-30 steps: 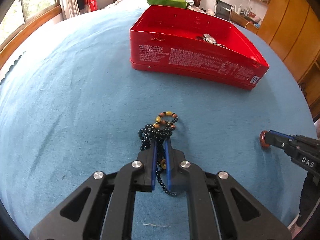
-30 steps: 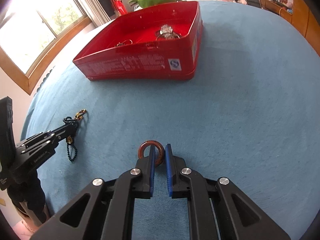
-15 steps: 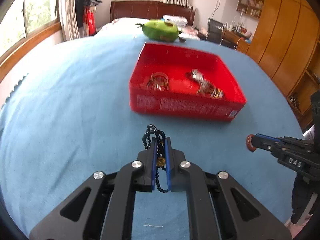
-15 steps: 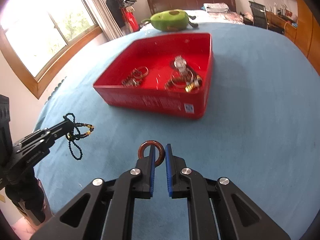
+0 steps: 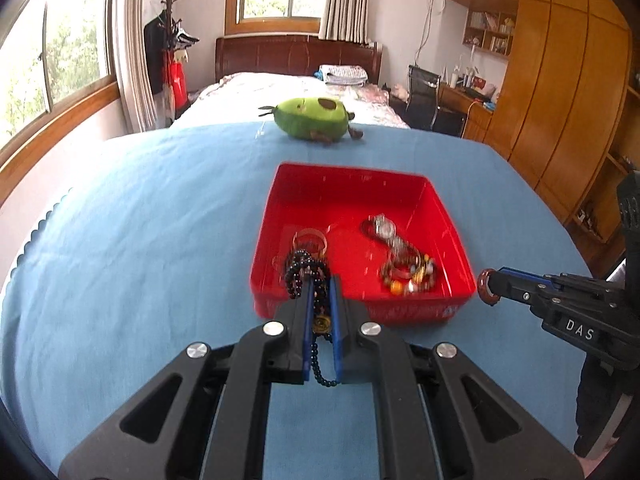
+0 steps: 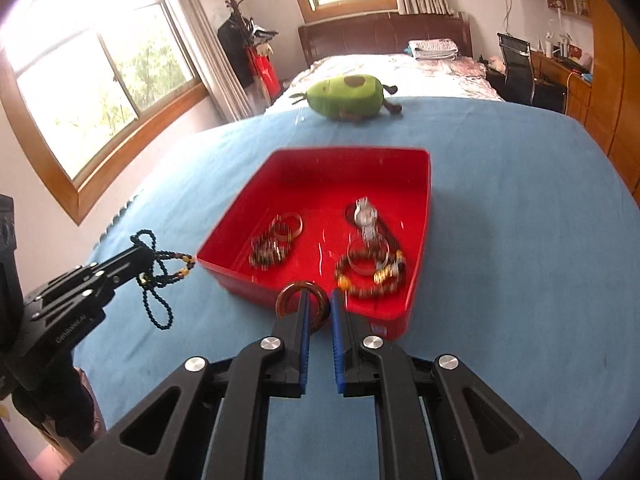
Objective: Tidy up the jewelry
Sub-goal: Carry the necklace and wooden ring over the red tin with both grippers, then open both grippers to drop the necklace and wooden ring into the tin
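ahead of both grippers, red tray (image 5: 424, 192) lies open; left gripper (image 5: 322, 280) clamps bead strand (image 5: 298, 270) at its near rim, right gripper (image 6: 318, 300) pinches brown ring (image 6: 290, 298), equally close.

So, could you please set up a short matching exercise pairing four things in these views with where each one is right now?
Things:
1. black bead necklace
2. brown ring
3. wristwatch
4. avocado plush toy

Places:
A. lying inside the red box
B. clamped in the right gripper
C. on the blue cloth beyond the box
D. clamped in the left gripper

Pairs: 1-D, 2-B, 3-A, 4-C
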A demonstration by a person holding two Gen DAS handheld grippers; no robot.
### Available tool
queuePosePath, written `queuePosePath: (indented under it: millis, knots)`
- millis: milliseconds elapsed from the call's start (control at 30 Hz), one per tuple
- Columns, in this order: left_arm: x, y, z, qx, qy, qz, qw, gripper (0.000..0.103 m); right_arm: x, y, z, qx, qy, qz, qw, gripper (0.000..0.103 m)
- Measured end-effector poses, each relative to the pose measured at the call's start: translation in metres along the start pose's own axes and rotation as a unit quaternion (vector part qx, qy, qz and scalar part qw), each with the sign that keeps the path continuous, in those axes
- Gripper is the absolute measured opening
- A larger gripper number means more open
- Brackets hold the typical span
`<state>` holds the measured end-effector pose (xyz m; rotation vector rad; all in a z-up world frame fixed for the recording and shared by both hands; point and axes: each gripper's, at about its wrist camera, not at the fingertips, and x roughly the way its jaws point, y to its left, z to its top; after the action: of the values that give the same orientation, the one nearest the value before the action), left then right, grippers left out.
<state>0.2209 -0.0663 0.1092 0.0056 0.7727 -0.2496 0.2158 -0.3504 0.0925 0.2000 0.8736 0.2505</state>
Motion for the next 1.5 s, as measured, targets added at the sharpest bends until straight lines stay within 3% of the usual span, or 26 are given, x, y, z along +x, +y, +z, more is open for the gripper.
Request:
queuePosePath:
  millis: [233,367,667,1067,1167,1233,1267,1500]
  knots:
    - [0.041,-0.003,0.041,-0.01,-0.014,-0.015,0.9997,0.006,0.033,-0.007,0.034,0.008,-0.009,-0.02,1.0,0.009]
    - [0.084,-0.004,0.054,-0.012,0.002,-0.023,0.9997,0.006,0.069,-0.018,0.045,0.026,0.008,-0.024,0.999,0.009]
    - [0.163,0.006,0.055,-0.012,0.057,-0.02,0.9981,0.006,0.13,-0.034,0.045,0.035,0.051,-0.044,0.997,0.009]
    - [0.194,0.003,0.05,-0.002,0.088,-0.012,0.9961,0.007,0.155,-0.022,0.043,0.018,0.074,-0.045,0.996,0.009]
    - [0.197,0.003,0.049,0.001,0.095,-0.011,0.9954,0.015,0.155,-0.021,0.043,0.02,0.075,-0.038,0.996,0.011]
    - [0.194,0.003,0.05,0.002,0.092,-0.01,0.9957,0.036,0.156,-0.023,0.044,0.02,0.073,-0.039,0.996,0.012]
    - [0.193,0.003,0.05,0.003,0.09,-0.011,0.9959,0.039,0.155,-0.023,0.044,0.023,0.071,-0.038,0.996,0.012]
    - [0.174,0.007,0.049,0.005,0.071,-0.004,0.9974,0.045,0.135,-0.026,0.043,0.031,0.053,-0.047,0.997,0.012]
